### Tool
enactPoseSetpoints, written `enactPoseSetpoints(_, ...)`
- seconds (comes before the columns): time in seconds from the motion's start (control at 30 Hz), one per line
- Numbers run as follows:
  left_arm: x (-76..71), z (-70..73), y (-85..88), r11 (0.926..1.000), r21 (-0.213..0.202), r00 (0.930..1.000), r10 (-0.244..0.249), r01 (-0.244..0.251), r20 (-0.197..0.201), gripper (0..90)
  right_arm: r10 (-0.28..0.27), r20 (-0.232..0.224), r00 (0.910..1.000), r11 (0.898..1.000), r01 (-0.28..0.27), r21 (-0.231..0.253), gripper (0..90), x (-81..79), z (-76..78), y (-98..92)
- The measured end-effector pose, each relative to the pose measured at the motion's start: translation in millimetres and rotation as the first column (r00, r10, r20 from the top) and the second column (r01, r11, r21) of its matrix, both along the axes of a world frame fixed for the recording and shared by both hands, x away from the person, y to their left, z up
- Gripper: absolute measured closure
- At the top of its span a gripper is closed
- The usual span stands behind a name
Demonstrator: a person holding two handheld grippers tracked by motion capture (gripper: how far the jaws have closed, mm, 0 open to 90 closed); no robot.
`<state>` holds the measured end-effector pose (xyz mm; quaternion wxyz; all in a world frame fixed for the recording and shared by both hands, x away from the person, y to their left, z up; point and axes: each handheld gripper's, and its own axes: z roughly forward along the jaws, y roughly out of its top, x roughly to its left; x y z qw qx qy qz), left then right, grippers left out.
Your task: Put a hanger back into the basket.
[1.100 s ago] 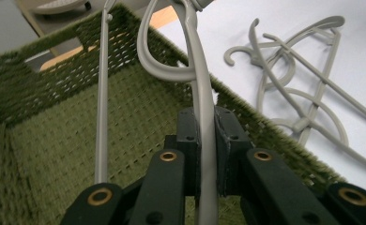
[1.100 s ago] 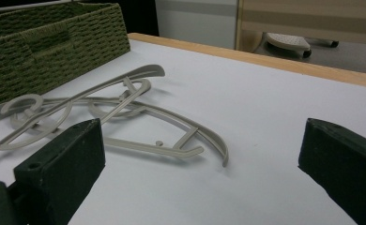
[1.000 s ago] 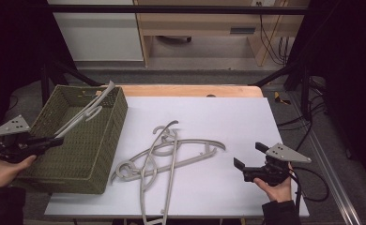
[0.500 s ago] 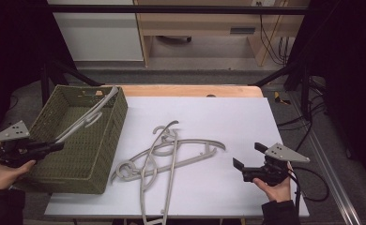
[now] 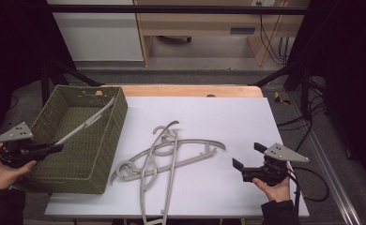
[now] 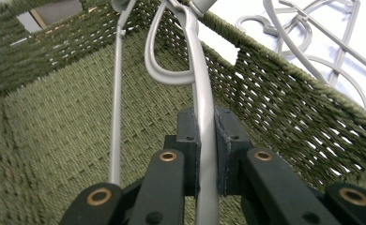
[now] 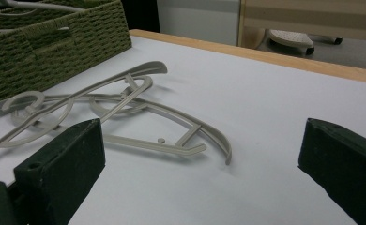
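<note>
Gripping a grey hanger [image 6: 204,117] by its thin arm, left tongs [image 5: 54,147] clenched, hanger angled into the green basket [image 5: 108,154]. Right tongs [image 5: 249,161] released over the counter [image 5: 228,112]. Looks light, stiff, slick plastic (pinch mid-arm; ends may swing).

Left hand-held gripper [image 5: 49,148] clamped shut (level, pointing right); right hand-held gripper [image 5: 247,161] gapes wide.
</note>
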<state>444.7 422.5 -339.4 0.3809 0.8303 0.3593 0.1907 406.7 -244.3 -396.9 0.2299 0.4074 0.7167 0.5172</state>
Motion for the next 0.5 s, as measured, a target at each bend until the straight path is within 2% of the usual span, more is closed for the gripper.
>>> enactPoseSetpoints(0.1,8.6,1.7,-2.0,1.0,0.0,1.0,0.0,0.0,-0.006,81.6,0.005,0.005,1.0,1.0,-0.005,-0.01,1.0,0.7,-0.7,-1.2)
enactPoseSetpoints(0.17,10.0,-0.4,1.3,0.9998,-0.018,1.0,-0.002,0.002,-0.009,81.6,0.003,0.004,1.0,1.0,-0.003,-0.005,1.0,0.3,-0.4,-1.3)
enactPoseSetpoints(0.27,7.6,-8.8,10.4,0.999,-0.044,1.0,0.0,0.0,-0.004,81.5,0.0,0.004,1.0,1.0,0.0,0.007,1.1,0.1,0.2,-1.0)
enactPoseSetpoints(0.37,7.7,-19.3,16.2,0.9987,-0.048,0.9998,0.013,-0.013,-0.013,81.2,0.002,0.0,1.0,1.0,-0.002,0.007,1.1,0.2,-0.2,0.0)
enactPoseSetpoints(0.43,8.9,-24.5,18.0,0.9981,-0.05,0.9991,0.034,-0.035,-0.024,79.9,0.008,0.003,1.0,1.0,-0.008,-0.008,1.1,0.7,-0.9,-0.2)
enactPoseSetpoints(0.5,10.1,-27.7,18.3,0.9952,-0.041,0.9954,0.087,-0.089,-0.04,78.1,0.008,0.003,1.0,1.0,-0.008,-0.008,1.0,0.6,-0.7,-0.4)
